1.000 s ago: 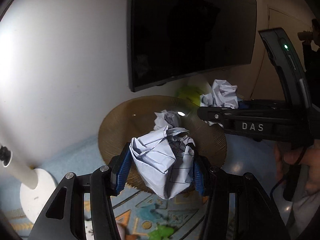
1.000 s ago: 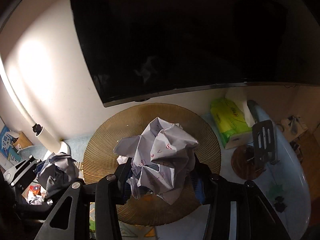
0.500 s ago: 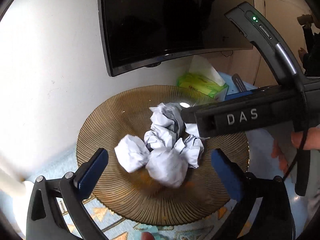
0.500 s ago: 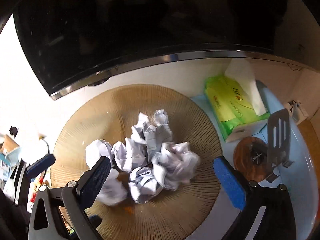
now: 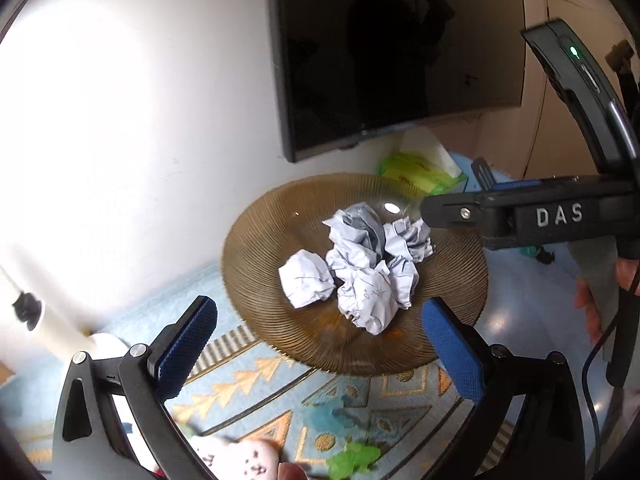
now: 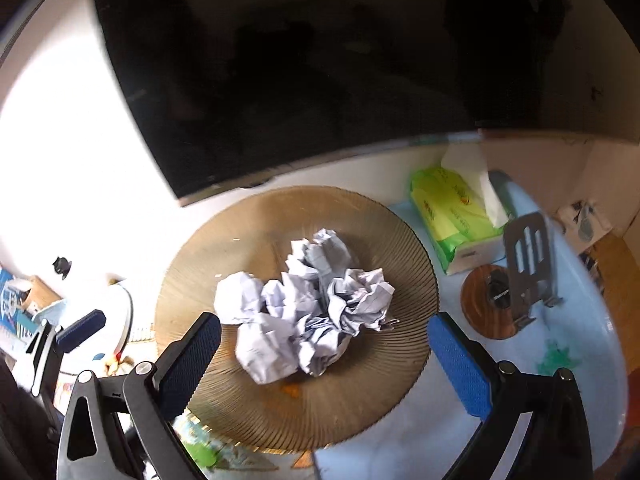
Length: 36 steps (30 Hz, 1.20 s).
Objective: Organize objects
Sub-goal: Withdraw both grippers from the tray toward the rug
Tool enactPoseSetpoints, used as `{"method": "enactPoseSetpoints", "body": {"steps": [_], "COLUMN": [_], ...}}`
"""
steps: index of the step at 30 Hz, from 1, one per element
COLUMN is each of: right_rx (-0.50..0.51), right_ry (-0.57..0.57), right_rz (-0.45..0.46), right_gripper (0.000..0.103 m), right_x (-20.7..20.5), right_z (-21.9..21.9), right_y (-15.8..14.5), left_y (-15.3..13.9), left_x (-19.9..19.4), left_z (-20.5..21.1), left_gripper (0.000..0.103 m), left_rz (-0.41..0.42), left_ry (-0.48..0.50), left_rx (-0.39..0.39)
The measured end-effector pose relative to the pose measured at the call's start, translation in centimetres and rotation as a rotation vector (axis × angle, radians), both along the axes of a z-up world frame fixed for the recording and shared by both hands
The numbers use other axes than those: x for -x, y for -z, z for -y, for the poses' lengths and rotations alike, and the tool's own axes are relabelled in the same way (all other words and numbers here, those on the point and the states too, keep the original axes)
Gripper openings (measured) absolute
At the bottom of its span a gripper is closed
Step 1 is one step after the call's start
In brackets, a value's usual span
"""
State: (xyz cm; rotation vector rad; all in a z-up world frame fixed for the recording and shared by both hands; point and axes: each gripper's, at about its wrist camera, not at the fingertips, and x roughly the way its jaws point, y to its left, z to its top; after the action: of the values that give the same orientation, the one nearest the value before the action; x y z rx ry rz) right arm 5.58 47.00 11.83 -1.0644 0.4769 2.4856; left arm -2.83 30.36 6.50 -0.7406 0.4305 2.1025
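Dark television (image 6: 320, 72) on the white wall, filling the top of both views, its lower edge just behind the far rim of the plate.

Pale blue tablecloth (image 5: 280, 396) with orange triangles and green patches, spread beneath everything.

Round, ribbed, amber plate (image 6: 224, 260) near the back edge of the cloth, close to the wall. Heaped at its middle: crumpled paper balls (image 6: 308, 312), white with pen marks, pressed against one another; in the left view the same heap (image 5: 356, 272), with one ball lying slightly apart on its left side.

Green tissue pack (image 6: 452, 216) just beyond the plate's right rim, a white sheet sticking up from it. Round wooden coaster (image 6: 480, 304) and grey metal stand (image 6: 528, 264) further right, toward the cloth's right edge.

Left gripper (image 5: 316, 344) spread wide, gripping nothing, blue pads (image 5: 188, 344) on either side of the plate's near rim, the heap ahead of and between them, untouched. Seen in the right view as a blue fingertip at the far left.

Right gripper (image 6: 324, 364) likewise spread wide and empty, pads (image 6: 456, 364) flanking the near part of the plate, the heap just ahead and between, not touched. In the left view, its black body marked "DAS" reaching in from the right above the plate's right rim, held by a hand (image 5: 600, 292).
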Motion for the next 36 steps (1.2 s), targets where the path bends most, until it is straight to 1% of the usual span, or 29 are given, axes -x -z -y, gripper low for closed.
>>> {"method": "enactPoseSetpoints", "body": {"steps": [2,6,10,13,15,17,19,21,23,27,29,31,34,36], "right_rx": [-0.003,-0.012,-0.046,-0.063,-0.071,-0.086,-0.105,-0.120,-0.128,-0.130,-0.125,-0.109,-0.090,-0.085], "right_ry": [-0.010,-0.050,-0.112,-0.159,-0.187,-0.221,-0.257,-0.295,-0.319,-0.321,-0.321,-0.314,-0.286,-0.258], "right_rz": [-0.023,-0.065,-0.079,-0.094,-0.108,-0.102,-0.095,-0.080,-0.053,0.033,0.076,0.101,0.133,0.152], "right_gripper": [0.103,0.103,0.103,0.103,0.103,0.103,0.103,0.103,0.103,0.103,0.103,0.103,0.103,0.103], "right_x": [-0.6,-1.5,-2.1,-2.4,-2.6,-2.5,-2.4,-2.4,-2.6,-3.2,-3.9,-4.6,-5.3,-5.7], "right_z": [1.2,4.2,8.6,12.1,14.6,17.0,19.4,21.5,23.5,26.2,27.1,27.5,27.3,26.7], "right_y": [-1.2,-3.4,-4.8,-5.2,-5.2,-4.6,-3.6,-1.7,1.0,7.4,9.9,11.8,13.5,14.1], "left_y": [-1.0,-3.2,-5.0,-5.9,-6.0,-5.8,-5.0,-3.8,-2.1,1.9,4.2,6.3,9.0,10.2], "left_x": [-0.1,-0.7,-0.6,-0.3,-0.1,0.2,0.7,1.0,1.2,1.5,1.6,1.6,1.5,1.5], "left_z": [1.5,4.9,9.3,13.1,15.7,18.9,22.1,25.3,28.3,32.9,34.4,35.5,36.4,36.6], "left_gripper": [0.103,0.103,0.103,0.103,0.103,0.103,0.103,0.103,0.103,0.103,0.103,0.103,0.103,0.103], "left_rz": [-0.001,-0.045,-0.054,-0.070,-0.077,-0.077,-0.068,-0.055,-0.040,0.018,0.058,0.094,0.148,0.160], "left_ry": [-0.015,-0.051,-0.100,-0.142,-0.171,-0.211,-0.255,-0.300,-0.328,-0.375,-0.390,-0.396,-0.388,-0.380], "left_rx": [-0.007,-0.010,-0.017,-0.023,-0.005,0.008,0.016,0.026,0.048,0.077,0.086,0.100,0.117,0.125]}}
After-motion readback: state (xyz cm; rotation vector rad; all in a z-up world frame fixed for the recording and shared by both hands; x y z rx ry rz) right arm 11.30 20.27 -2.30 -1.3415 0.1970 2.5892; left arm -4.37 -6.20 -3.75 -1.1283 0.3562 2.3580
